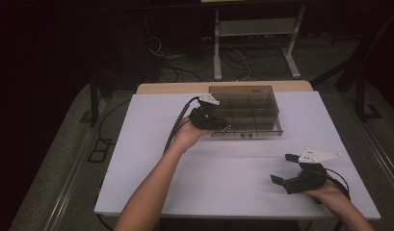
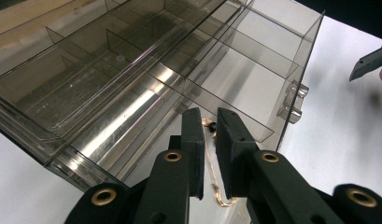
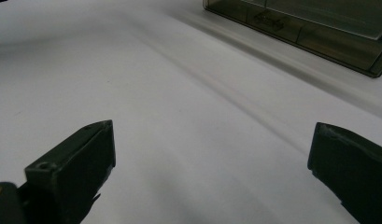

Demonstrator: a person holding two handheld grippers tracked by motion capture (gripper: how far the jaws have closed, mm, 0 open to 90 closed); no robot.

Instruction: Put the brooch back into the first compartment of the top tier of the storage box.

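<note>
On the white table (image 1: pixel 233 183), toward its far edge: one smoky clear plastic organiser box (image 1: pixel 252 108), many compartments set off by thin dividers, lid raised at the back; two small hinge or latch lugs (image 2: pixel 293 105) project from one end wall in the left gripper view.

Item, left gripper (image 1: pixel 218 124): held in the person's left hand (image 1: pixel 187 137), set against the box's near left corner. Jaws nearly pressed together, a narrow gap between them. In that gap, in the left gripper view (image 2: pixel 211 128), lies a thin coppery wire or chain (image 2: pixel 212 163) with a small dark bead near the jaw tips; whether the pads actually press on it cannot be told. Jaw tips sit just at the box's front wall.

Item, right gripper (image 1: pixel 286 168): held in the right hand (image 1: pixel 329 192) near the table's near right corner, well apart from the box. Jaws spread wide, nothing between them; bare tabletop beneath in the right gripper view (image 3: pixel 212 158).

Item, black cable (image 1: pixel 177 122): trails from the left gripper across the table.
</note>
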